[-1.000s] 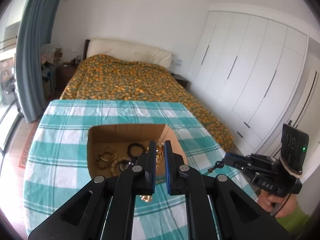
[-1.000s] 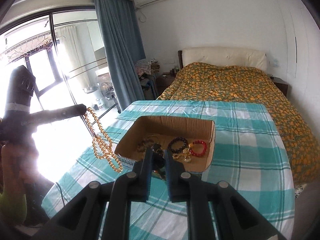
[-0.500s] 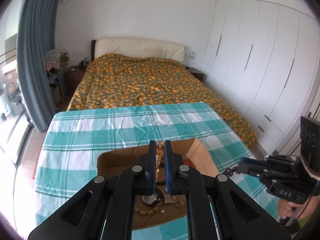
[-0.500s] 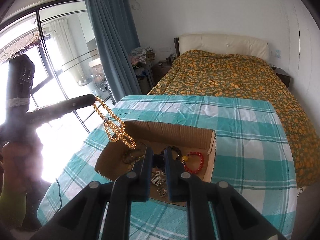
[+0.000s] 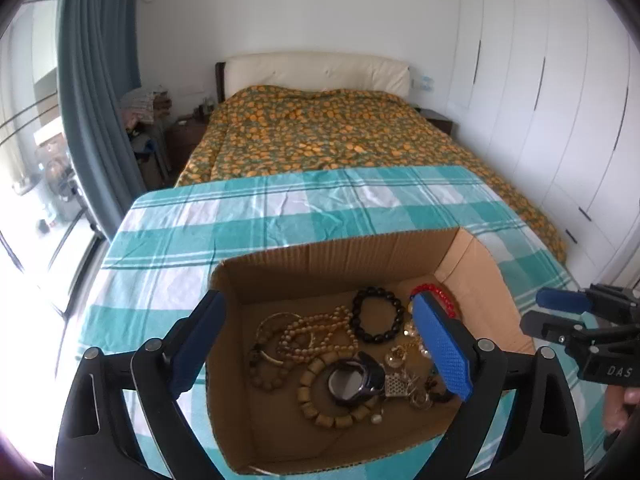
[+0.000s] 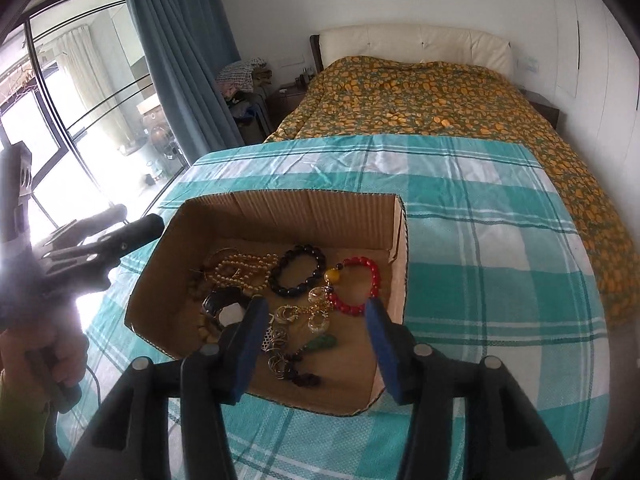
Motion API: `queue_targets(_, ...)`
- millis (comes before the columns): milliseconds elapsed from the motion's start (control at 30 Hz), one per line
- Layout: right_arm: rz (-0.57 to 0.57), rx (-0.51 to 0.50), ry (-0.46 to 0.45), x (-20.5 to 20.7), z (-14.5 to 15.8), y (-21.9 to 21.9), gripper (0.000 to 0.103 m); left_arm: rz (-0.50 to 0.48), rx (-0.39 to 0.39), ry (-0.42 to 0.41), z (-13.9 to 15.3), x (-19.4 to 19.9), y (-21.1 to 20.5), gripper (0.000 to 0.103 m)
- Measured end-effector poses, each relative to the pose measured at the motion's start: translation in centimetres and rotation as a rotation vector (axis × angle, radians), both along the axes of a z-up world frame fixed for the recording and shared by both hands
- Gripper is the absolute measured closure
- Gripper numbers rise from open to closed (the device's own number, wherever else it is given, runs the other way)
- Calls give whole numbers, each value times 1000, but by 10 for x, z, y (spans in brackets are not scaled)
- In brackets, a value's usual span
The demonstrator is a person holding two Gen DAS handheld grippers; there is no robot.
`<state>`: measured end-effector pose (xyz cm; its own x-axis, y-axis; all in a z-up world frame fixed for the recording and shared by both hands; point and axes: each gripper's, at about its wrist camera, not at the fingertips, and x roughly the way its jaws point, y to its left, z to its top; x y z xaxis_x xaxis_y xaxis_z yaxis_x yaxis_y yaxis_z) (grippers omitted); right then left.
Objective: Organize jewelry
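An open cardboard box (image 5: 332, 256) sits on the checked cloth and holds a tangle of jewelry. Inside lie a gold bead necklace (image 5: 316, 336), a black bead bracelet (image 5: 378, 320), a red bracelet (image 5: 434, 294), a dark watch (image 5: 352, 380) and a wooden bead bracelet (image 5: 320, 400). My left gripper (image 5: 319, 302) hangs over the box, jaws opening wide, nothing between the pads. My right gripper (image 6: 316, 305) hovers over the box's (image 6: 288, 208) near right side, jaws opening, pads touching nothing. Below it are the red bracelet (image 6: 362, 284), black bracelet (image 6: 298, 274) and necklace (image 6: 240, 268).
The teal checked cloth (image 6: 480, 240) covers the table around the box. A bed with an orange patterned cover (image 5: 328, 128) stands beyond the far edge. White wardrobe doors (image 5: 540, 92) are on the right, a blue curtain (image 6: 180, 60) and window on the left. A hand (image 6: 44, 344) holds the left gripper.
Both grippers came down over the box and went from shut to open. The gold necklace that hung from the left gripper now lies in the box. The right let go of a small dark piece.
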<state>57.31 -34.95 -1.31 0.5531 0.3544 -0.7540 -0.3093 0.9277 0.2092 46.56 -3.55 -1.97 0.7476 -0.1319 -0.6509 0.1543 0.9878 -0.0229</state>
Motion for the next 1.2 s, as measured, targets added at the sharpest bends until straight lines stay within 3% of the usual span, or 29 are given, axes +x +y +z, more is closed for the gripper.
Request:
queue_targets(167,5,-20,-14,-8,3,9,42,63,104,-24,3,-16,-15,1)
queue_targets(300,16,-54,-47,-17,9,16,40,84,156,-31,4,-29,-23,1)
queue_targets(467,26,-85,-70,-25,16,22,40,79,135,-22,8,-40,-23,1)
queue_targets(633,18,-102,-90,-31,25,25,24,84,127,5,13,-41,-23,1)
queue_targets(800,-3,-115,-92,-33,34,28,17,100,126,15,20,-44,-21,0)
queue_targets(1200,-27,-153,-94,-34,49,34,16,173,111,31,38,-52,-16,0)
